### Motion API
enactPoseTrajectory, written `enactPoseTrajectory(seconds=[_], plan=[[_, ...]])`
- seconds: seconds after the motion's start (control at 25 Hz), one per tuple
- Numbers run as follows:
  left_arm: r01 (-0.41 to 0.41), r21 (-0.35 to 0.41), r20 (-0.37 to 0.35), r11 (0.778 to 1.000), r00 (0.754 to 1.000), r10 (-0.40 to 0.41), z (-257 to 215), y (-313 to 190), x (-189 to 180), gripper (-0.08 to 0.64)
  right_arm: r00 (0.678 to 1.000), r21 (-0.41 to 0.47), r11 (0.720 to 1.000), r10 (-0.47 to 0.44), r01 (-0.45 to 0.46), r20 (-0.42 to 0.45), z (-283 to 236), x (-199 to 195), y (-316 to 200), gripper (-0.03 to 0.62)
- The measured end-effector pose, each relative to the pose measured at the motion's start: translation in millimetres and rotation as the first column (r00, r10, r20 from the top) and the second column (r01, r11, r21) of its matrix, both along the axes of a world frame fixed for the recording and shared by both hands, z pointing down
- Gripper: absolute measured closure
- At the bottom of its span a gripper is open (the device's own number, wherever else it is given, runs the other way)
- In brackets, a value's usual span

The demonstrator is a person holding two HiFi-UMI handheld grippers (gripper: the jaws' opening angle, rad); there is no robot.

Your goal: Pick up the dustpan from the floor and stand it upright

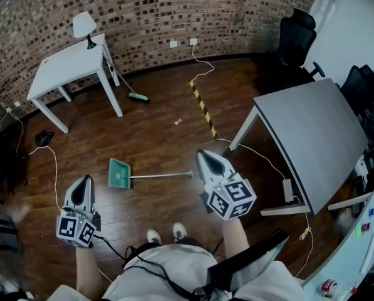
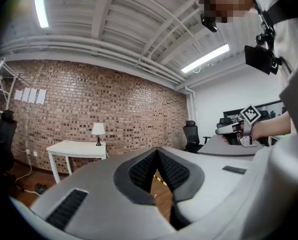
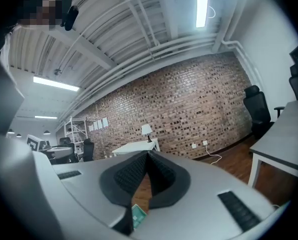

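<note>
Green plastic dustpan [image 1: 119,173] with long thin metal handle [image 1: 161,176] lies flat on dark wood floor [image 1: 155,137], ahead of person's shoes [image 1: 166,234], handle tip running under right gripper [image 1: 202,154] in head view. Left gripper [image 1: 83,180] beside pan, held above the floor. Both grippers: jaws pressed together, nothing between.

Risks:
- jaws must part before reaching handle, else they knock it away
- thin round handle may twist in grip, pan end swinging down
- upright pan may topple if released unbalanced

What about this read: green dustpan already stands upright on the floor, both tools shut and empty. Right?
No. The green dustpan lies flat on the floor, as the head view shows. Left tool and right tool are shut and empty.
</note>
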State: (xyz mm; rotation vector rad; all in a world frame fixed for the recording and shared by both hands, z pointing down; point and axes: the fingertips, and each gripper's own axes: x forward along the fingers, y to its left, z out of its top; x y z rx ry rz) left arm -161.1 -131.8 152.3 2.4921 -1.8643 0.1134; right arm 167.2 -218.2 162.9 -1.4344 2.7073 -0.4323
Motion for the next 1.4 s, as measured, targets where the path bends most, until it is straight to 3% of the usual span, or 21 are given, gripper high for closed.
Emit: enactPoseTrajectory(seconds=[0.12, 0.24, 0.36, 0.48, 0.6, 0.72, 0.88, 0.96, 1.08, 1.16, 1.4], plan=[[-0.016, -0.007, 0.036, 1.0, 0.999, 0.016, 2.4, -5.7, -9.5, 0.56, 0.999, -0.021, 0.999, 0.035, -0.035, 0.022, 3.2, -4.4, -4.2, 0.596], [0.037, -0.045, 0.119, 0.998, 0.992, -0.031, 17.1, -8.8, -30.8, 0.558, 0.996, -0.046, 0.995, 0.089, -0.089, 0.008, 12.9, -8.4, -4.7, 0.595], [0.078, -0.085, 0.115, 0.993, 0.991, -0.068, 30.4, -17.3, -59.9, 0.531, 0.989, -0.073, 0.989, 0.13, -0.126, 0.063, 19.4, -15.3, -4.9, 0.578], [0.02, -0.151, 0.141, 0.988, 0.99, 0.001, 51.2, -30.1, -77.7, 0.479, 0.985, -0.088, 0.982, 0.169, -0.167, 0.02, 28.8, -25.4, -4.6, 0.573], [-0.054, -0.199, 0.182, 0.978, 0.979, 0.091, 74.4, -45.3, -87.2, 0.447, 0.986, -0.104, 0.981, 0.165, -0.165, -0.009, 42.0, -42.4, -4.9, 0.487], [-0.122, -0.239, 0.252, 0.963, 0.95, 0.183, 99.4, -57.3, -86.6, 0.42, 0.985, -0.13, 0.977, 0.169, -0.171, -0.02, 60.7, -53.2, -4.4, 0.402], [-0.215, -0.288, 0.322, 0.933, 0.896, 0.306, 136.1, -74.2, -72.2, 0.388, 0.983, -0.176, 0.967, 0.184, -0.182, -0.003, 95.2, -53.4, -7.3, 0.344], [-0.266, -0.311, 0.294, 0.912, 0.886, 0.359, 160.6, -85.7, -62.0, 0.38, 0.981, -0.212, 0.96, 0.192, -0.182, 0.026, 120.3, -48.2, -14.5, 0.336], [-0.32, -0.319, 0.206, 0.892, 0.895, 0.395, 204.5, -108.1, -49.6, 0.37, 0.979, -0.244, 0.951, 0.2, -0.188, 0.025, 168.1, -35.2, -34.3, 0.336], [-0.341, -0.334, 0.189, 0.878, 0.889, 0.417, 238.9, -125.8, -41.4, 0.37, 0.975, -0.28, 0.942, 0.211, -0.184, 0.068, 212.0, -27.0, -52.5, 0.336], [-0.378, -0.426, 0.17, 0.822, 0.859, 0.483, 379.0, -174.5, -28.0, 0.371, 0.931, -0.471, 0.869, 0.287, -0.154, 0.225, 392.5, -12.7, -84.8, 0.336]])
